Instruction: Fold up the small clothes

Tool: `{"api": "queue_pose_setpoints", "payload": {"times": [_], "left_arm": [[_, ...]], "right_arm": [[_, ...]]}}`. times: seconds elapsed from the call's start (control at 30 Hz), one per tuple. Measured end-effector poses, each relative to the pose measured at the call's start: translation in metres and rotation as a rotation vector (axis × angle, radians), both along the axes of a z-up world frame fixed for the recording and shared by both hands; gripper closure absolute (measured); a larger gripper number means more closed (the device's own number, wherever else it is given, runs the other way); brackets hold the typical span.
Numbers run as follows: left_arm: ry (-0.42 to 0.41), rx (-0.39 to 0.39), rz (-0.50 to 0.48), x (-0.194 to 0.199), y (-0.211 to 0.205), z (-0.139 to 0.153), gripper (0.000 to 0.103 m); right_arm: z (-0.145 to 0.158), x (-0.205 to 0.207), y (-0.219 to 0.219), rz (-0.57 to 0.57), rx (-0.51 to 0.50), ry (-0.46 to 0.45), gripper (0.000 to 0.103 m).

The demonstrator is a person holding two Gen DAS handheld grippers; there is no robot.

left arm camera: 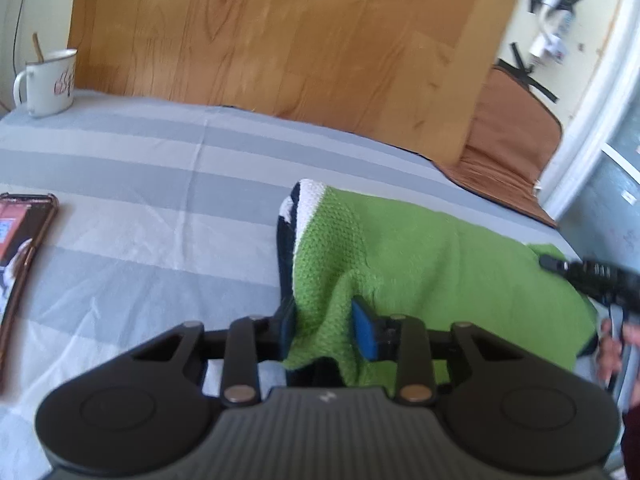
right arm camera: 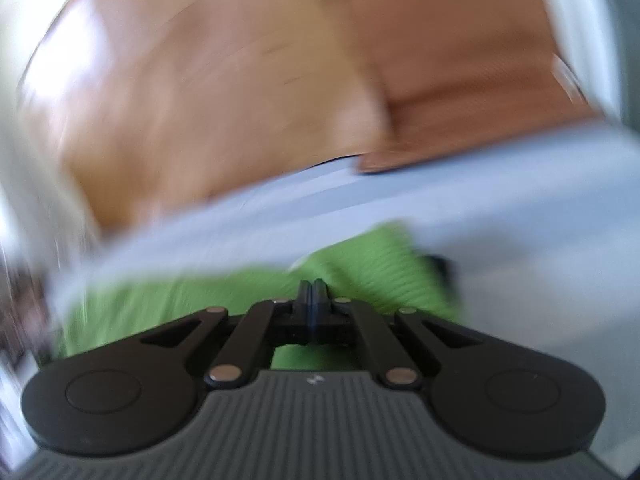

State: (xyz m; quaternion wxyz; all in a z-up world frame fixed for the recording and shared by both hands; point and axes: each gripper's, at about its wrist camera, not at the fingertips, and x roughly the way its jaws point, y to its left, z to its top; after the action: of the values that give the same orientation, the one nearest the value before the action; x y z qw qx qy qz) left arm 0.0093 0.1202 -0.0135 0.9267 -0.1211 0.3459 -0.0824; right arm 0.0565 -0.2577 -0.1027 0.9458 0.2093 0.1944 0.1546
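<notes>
Mug [left arm camera: 47, 82] far left, phone [left arm camera: 22, 256] near; green knit [left arm camera: 420, 248] right.

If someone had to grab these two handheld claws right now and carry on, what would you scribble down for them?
Left gripper: a bunched fold of the green knit garment sits between its blue pads; whether they pinch it firmly is unclear.
Right gripper: jaws together, nothing visibly held, over the green cloth; that view is blurred.
Garment lies on the striped grey bed sheet, its dark-and-white edge turned up at the far left corner.
Mug and phone sit off to the left.
Done: partly gathered at most. Left: flatten and finish the folds.
</notes>
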Motion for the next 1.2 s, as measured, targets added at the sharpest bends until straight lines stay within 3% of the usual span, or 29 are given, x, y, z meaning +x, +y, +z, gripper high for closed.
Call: {"api": "queue_pose_setpoints", "payload": {"times": [0.03, 0.1, 0.17, 0.3, 0.43, 0.57, 0.67, 0.77, 0.8, 0.83, 0.9, 0.97, 1.07, 1.2], "left_arm": [[-0.004, 0.011, 0.003, -0.002, 0.0, 0.0, 0.073], [-0.002, 0.019, 0.01, -0.004, 0.002, -0.003, 0.067], [-0.001, 0.013, 0.011, -0.004, 0.004, -0.004, 0.063], [-0.063, 0.006, 0.033, -0.011, 0.018, 0.012, 0.058], [-0.156, -0.012, 0.077, -0.01, 0.032, 0.037, 0.058], [-0.167, -0.009, -0.002, 0.009, 0.01, 0.045, 0.058], [-0.145, 0.027, -0.077, 0.024, -0.018, 0.034, 0.058], [-0.039, 0.081, -0.087, 0.041, -0.035, 0.004, 0.058], [-0.048, 0.108, -0.083, 0.04, -0.038, -0.005, 0.056], [-0.091, 0.15, -0.087, 0.033, -0.043, -0.008, 0.056], [-0.107, 0.213, -0.09, 0.026, -0.05, -0.008, 0.054], [-0.088, 0.206, -0.092, 0.025, -0.046, -0.005, 0.052], [-0.059, 0.136, -0.077, 0.025, -0.033, 0.006, 0.048], [-0.114, 0.025, -0.112, 0.026, -0.035, 0.023, 0.045]], "right_arm": [[0.005, -0.004, 0.004, -0.006, -0.054, -0.016, 0.103], [0.01, -0.012, 0.019, -0.013, -0.148, -0.032, 0.102], [0.013, -0.018, 0.021, -0.021, -0.179, -0.045, 0.095], [0.017, -0.041, 0.033, -0.021, -0.264, -0.113, 0.072], [0.016, -0.05, 0.03, -0.047, -0.338, -0.133, 0.071], [0.014, -0.05, 0.024, -0.053, -0.329, -0.134, 0.071], [0.006, -0.037, 0.018, -0.065, -0.361, -0.087, 0.071], [0.0, -0.012, 0.003, -0.086, -0.334, -0.04, 0.069], [0.001, -0.005, 0.002, -0.125, -0.367, -0.032, 0.069], [0.0, 0.002, 0.001, -0.164, -0.406, -0.026, 0.049], [-0.003, 0.009, -0.012, -0.16, -0.318, 0.002, 0.046], [0.0, 0.004, -0.019, -0.151, -0.279, 0.0, 0.046], [0.004, -0.017, -0.032, -0.18, -0.183, -0.031, 0.044], [-0.003, -0.043, -0.066, -0.155, 0.096, 0.023, 0.042]]}}
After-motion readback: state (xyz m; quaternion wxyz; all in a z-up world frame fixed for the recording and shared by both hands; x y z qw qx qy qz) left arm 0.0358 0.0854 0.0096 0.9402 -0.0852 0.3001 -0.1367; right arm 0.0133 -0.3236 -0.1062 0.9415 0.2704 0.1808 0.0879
